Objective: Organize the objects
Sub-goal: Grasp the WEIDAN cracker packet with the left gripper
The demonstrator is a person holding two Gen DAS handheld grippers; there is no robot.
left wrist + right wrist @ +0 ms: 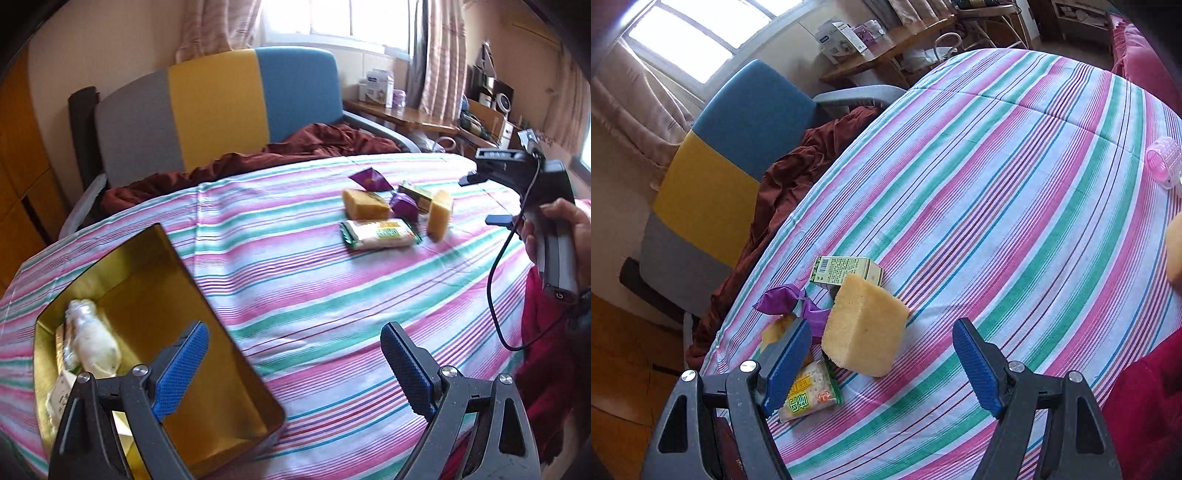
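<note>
Both grippers wide apart, empty: left gripper [293,360], right gripper [882,358].

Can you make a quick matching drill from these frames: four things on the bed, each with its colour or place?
Things:
1. sponge block
2. twisted wrapper
3. small carton
4. wrapped bun

Descriptions:
a. purple
b. inside the gold tin
c. pale yellow, between the right tool's open fingers
d. green, barcode on its end

Pairs: 1-c, 2-a, 3-d, 4-b
</note>
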